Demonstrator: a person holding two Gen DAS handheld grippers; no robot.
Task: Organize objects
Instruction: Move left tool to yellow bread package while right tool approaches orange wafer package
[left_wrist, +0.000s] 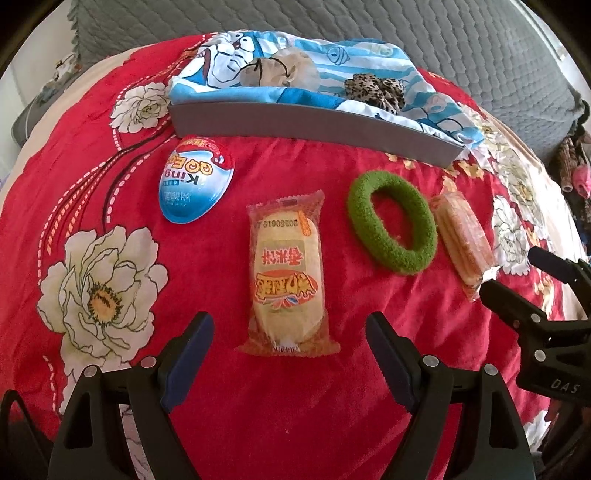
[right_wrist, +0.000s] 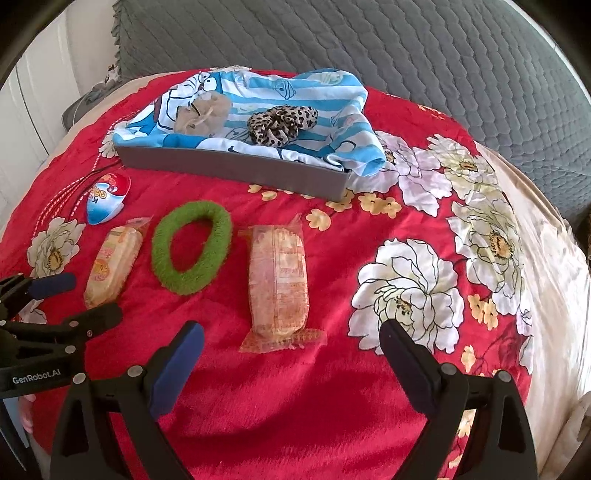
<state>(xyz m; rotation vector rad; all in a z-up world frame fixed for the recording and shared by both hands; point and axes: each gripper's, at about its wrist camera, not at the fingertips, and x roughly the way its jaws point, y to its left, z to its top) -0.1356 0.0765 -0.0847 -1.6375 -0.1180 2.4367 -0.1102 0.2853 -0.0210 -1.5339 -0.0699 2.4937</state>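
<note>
Left wrist view shows your spread left gripper (left_wrist: 290, 354) facing the cracker pack (left_wrist: 286, 273); next, close on it for the tray (left_wrist: 310, 127).

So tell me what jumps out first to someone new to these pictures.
The red flowered bedspread fills both views. On it, in a row, lie a blue egg-shaped toy, a snack pack, a fuzzy green ring and a second snack pack. Behind them, a grey tray holds a blue cartoon cloth and a leopard-print scrunchie.

Fuzzy green scrunchie (left_wrist: 392, 223), glossy plastic-wrapped rice cracker (left_wrist: 286, 273), shiny foil egg (left_wrist: 195, 181), soft red floral cloth (left_wrist: 295, 406).
</note>
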